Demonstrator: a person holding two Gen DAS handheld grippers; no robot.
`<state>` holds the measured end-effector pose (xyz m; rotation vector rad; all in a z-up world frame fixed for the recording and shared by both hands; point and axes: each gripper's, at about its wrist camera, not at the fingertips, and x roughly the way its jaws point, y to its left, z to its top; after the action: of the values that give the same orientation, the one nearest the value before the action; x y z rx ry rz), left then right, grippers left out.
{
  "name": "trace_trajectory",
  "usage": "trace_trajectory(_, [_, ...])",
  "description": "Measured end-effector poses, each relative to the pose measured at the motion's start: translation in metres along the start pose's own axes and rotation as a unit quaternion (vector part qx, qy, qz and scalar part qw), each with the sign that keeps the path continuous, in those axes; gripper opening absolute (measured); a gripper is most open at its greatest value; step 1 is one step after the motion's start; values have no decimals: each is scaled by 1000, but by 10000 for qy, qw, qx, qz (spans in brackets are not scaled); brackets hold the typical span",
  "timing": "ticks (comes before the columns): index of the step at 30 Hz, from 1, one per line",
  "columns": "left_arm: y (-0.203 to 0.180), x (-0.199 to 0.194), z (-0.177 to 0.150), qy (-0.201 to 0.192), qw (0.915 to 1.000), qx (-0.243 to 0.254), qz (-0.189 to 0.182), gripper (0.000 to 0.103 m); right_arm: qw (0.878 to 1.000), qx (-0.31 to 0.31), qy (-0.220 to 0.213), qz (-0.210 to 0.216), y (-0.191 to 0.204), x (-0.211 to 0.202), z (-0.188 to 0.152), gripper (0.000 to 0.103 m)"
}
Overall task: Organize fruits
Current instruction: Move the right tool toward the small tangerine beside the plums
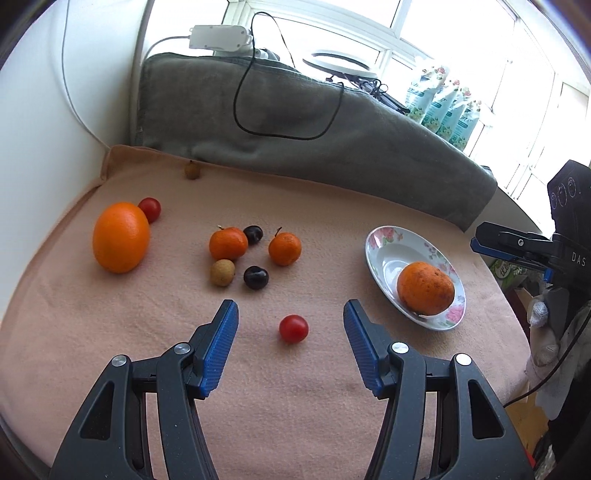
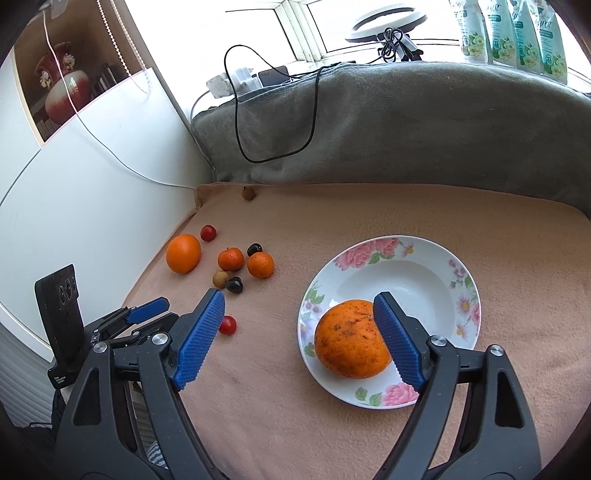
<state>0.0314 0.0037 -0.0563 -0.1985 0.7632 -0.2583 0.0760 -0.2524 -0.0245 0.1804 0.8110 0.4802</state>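
A floral plate (image 1: 380,243) (image 2: 417,266) holds a speckled orange (image 1: 425,288) (image 2: 351,339). My left gripper (image 1: 291,314) is open above the peach cloth, with a cherry tomato (image 1: 293,328) (image 2: 227,325) lying between its fingers. My right gripper (image 2: 299,314) is open and empty, raised above the plate's left side; it also shows at the right edge of the left wrist view (image 1: 480,242). On the cloth lie a big orange (image 1: 120,237), two mandarins (image 1: 228,243) (image 1: 284,249), two dark plums (image 1: 256,277), a longan (image 1: 222,272) and another tomato (image 1: 150,209).
A grey folded blanket (image 1: 295,122) with a black cable bounds the far side. A small brown fruit (image 1: 192,170) lies at its foot. A white wall (image 1: 48,129) is on the left. Bottles (image 2: 513,33) and a ring light stand on the sill.
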Motion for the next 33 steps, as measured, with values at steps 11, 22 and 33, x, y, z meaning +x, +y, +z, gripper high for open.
trace_trajectory(11, [32,7,12,-128,9998,-152,-83,59,9994,-300,191,9,30,31,9,85])
trace_trajectory(22, [48,36,25,88,9997,-223,-107,59,9976,-15,615,319,50,82,27,85])
trace_trajectory(33, [52,65,35,284,9994,-156,-101,47,9896,671,1188,454,45,143,35,62])
